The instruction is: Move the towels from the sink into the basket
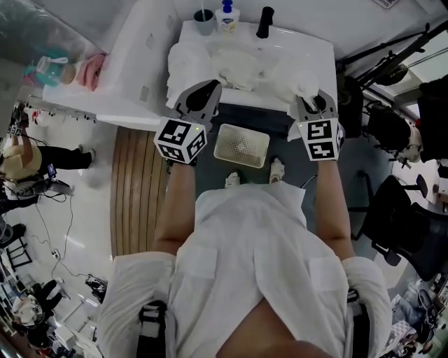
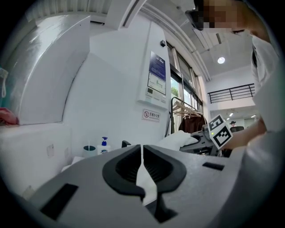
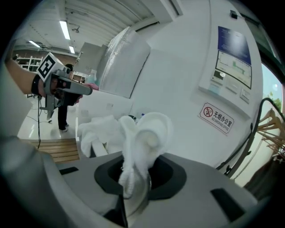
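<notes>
Left gripper [image 2: 142, 151], jaws pinched shut on thin white cloth [image 2: 145, 185]; right gripper [image 3: 136, 176], jaws clamped on bunched towel [image 3: 147, 129], over sink [image 1: 308, 36].

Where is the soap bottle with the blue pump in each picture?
Head view: the white soap bottle with the blue pump stands top centre, on the white sink's back edge.
Left gripper view: lower left, just above the jaws.
Right gripper view: not clearly visible; the white towel in its jaws covers that spot.
Shared landmark: that towel: head view, sink's right end; left gripper view, right of centre.
</notes>
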A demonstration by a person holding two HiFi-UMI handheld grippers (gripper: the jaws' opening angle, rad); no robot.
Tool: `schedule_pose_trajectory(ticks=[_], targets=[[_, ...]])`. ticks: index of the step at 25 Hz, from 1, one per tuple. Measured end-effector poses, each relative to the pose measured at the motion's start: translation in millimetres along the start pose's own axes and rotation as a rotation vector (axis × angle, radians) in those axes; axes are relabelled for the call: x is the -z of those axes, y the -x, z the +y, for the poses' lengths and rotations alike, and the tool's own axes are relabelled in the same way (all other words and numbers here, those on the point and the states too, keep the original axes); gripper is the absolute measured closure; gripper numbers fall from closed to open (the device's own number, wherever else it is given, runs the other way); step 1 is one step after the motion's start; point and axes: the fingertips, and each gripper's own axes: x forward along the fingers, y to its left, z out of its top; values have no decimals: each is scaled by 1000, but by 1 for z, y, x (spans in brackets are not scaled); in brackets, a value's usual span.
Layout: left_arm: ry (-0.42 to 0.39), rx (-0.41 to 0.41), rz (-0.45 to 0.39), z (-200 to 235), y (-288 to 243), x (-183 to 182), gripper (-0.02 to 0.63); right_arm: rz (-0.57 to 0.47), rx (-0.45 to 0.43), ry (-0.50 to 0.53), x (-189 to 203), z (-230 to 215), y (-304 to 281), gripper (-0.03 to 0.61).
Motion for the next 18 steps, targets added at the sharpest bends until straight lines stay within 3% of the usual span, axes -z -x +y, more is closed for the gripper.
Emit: schedule_pose_trajectory(ticks=[9, 18], targets=[[1, 3, -12, -43, 19, 1, 592, -55, 24, -49, 18, 10, 64, 480], [5, 31, 2, -140, 54, 22, 592, -114, 0, -49, 47, 36, 160, 480]])
